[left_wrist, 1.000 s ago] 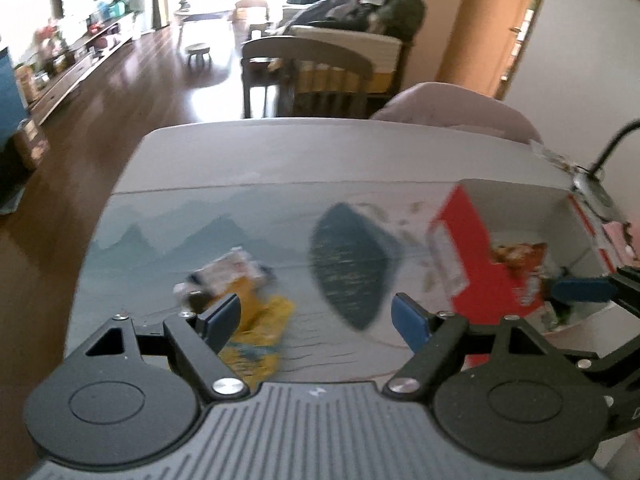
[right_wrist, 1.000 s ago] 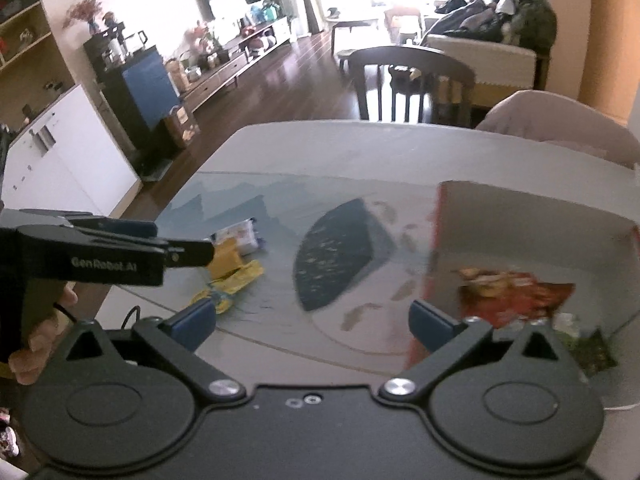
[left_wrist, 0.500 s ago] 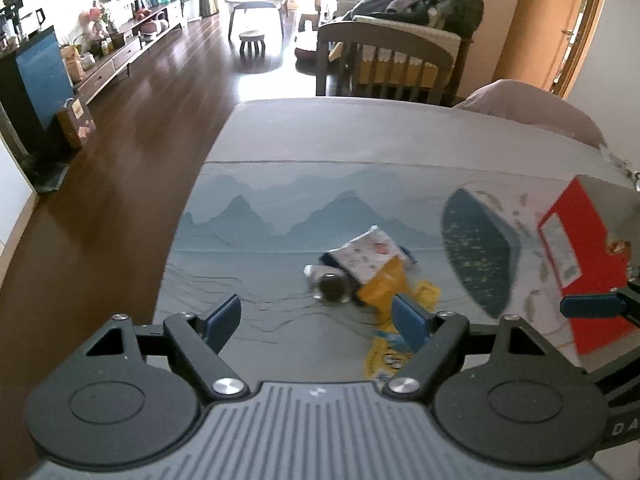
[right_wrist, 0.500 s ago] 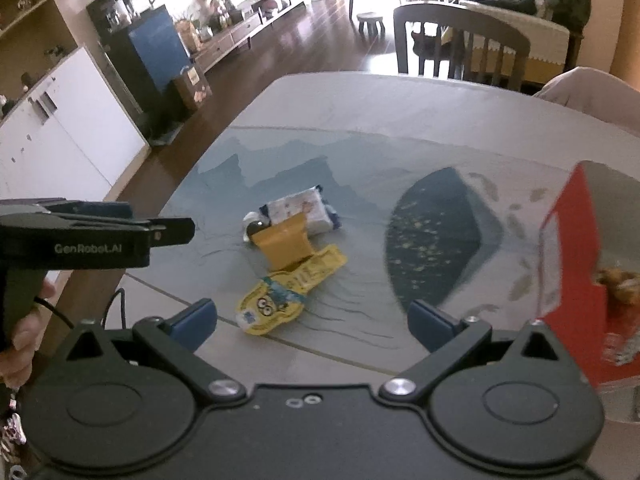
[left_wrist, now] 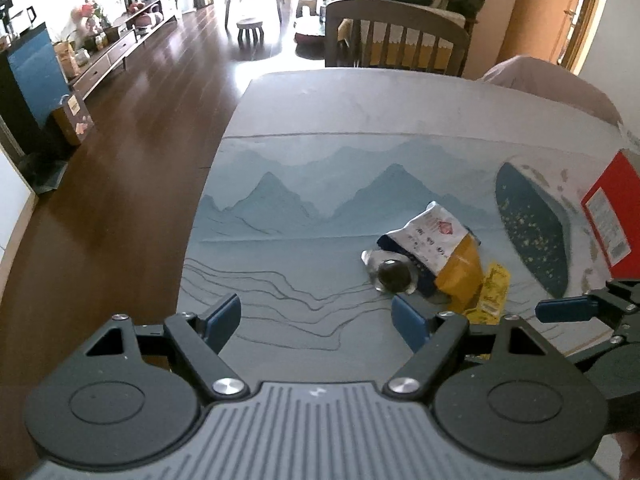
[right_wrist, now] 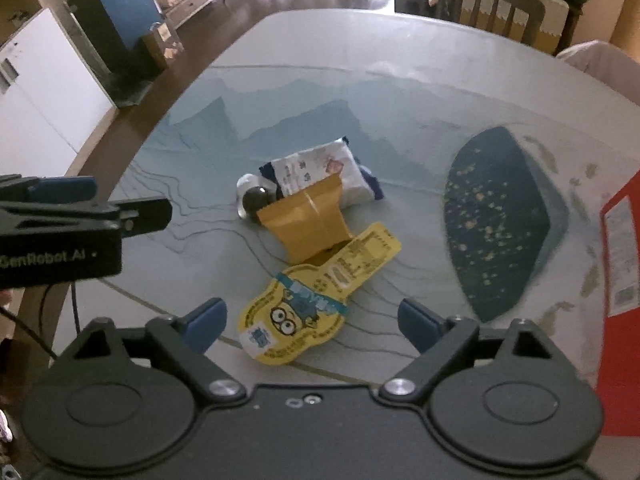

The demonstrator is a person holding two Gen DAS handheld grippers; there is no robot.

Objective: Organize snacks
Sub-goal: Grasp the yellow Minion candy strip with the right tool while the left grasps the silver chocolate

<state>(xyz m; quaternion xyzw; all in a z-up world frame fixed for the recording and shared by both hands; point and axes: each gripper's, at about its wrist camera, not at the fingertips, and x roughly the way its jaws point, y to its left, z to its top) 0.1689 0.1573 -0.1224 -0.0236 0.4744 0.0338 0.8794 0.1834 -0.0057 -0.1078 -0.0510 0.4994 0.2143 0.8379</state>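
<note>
A small pile of snacks lies on the table mat: a white and blue packet (right_wrist: 320, 172), an orange pouch (right_wrist: 308, 224), a yellow cartoon packet (right_wrist: 316, 300) and a clear-wrapped dark ball (right_wrist: 254, 200). My right gripper (right_wrist: 310, 322) is open and empty, just above the near end of the yellow packet. My left gripper (left_wrist: 316, 320) is open and empty, left of the pile (left_wrist: 436, 256). A red box (right_wrist: 622, 292) stands at the right edge.
The mat with a mountain print (left_wrist: 304, 200) covers a grey round table (left_wrist: 360, 100). A wooden chair (left_wrist: 396, 40) stands at the far side. The left edge of the table drops to a wooden floor (left_wrist: 120, 140).
Both grippers have swung left, away from the red box and toward the snack pile. The pile is now centred in the right wrist view. Both stay open.
</note>
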